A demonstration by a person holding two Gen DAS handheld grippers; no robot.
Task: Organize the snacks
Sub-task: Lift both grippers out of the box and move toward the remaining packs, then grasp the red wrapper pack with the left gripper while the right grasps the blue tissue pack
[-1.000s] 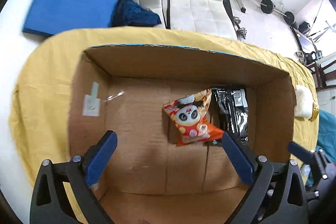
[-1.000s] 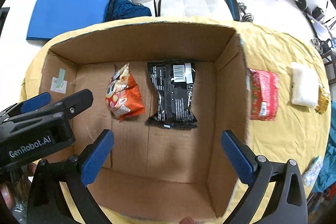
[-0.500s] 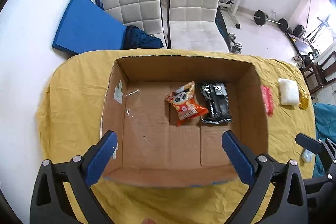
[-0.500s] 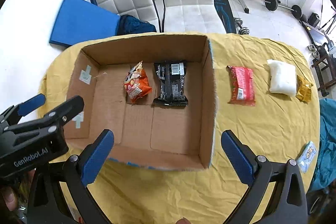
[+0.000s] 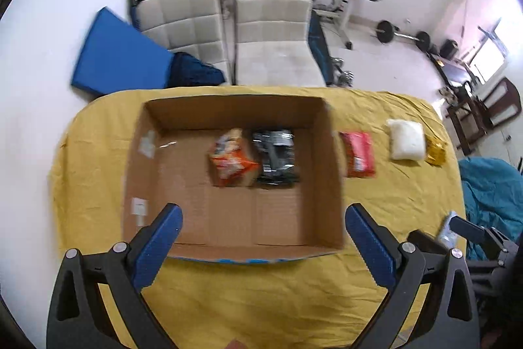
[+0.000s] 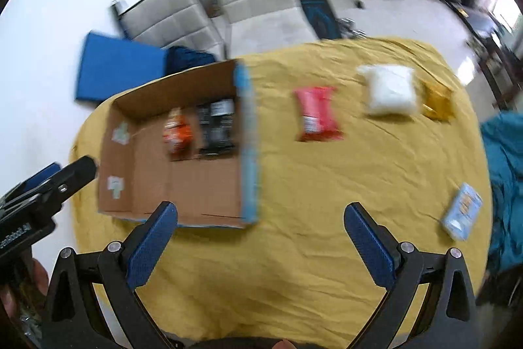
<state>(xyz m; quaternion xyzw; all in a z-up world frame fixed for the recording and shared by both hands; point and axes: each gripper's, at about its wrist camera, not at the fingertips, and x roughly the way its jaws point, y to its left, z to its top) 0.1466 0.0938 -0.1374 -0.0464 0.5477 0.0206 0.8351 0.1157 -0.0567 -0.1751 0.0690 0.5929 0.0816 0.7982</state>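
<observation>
An open cardboard box (image 5: 327,185) (image 6: 140,179) sits on the yellow cloth; an orange snack bag (image 5: 230,157) (image 6: 176,133) and a black packet (image 5: 276,156) (image 6: 217,126) lie inside it. To the box's right on the cloth lie a red packet (image 5: 358,154) (image 6: 317,115), a white pouch (image 5: 405,139) (image 6: 389,89), a gold packet (image 5: 434,149) (image 6: 438,102) and a light blue packet (image 6: 462,211). My left gripper (image 5: 261,221) hangs open above the box's near edge, holding nothing. My right gripper (image 6: 260,219) is open and empty above bare cloth, right of the box.
The yellow-covered table (image 5: 228,300) (image 6: 327,201) has two white chairs (image 5: 271,31) behind it, a blue mat (image 5: 114,58) on the floor, weights (image 5: 398,35) far right and teal fabric (image 6: 503,172) at the right edge. The left gripper's body (image 6: 42,195) shows at lower left.
Both grippers have risen and pulled back from inside the box. The right one has swung rightward, bringing the loose packets on the cloth into view. Both stay open and empty.
</observation>
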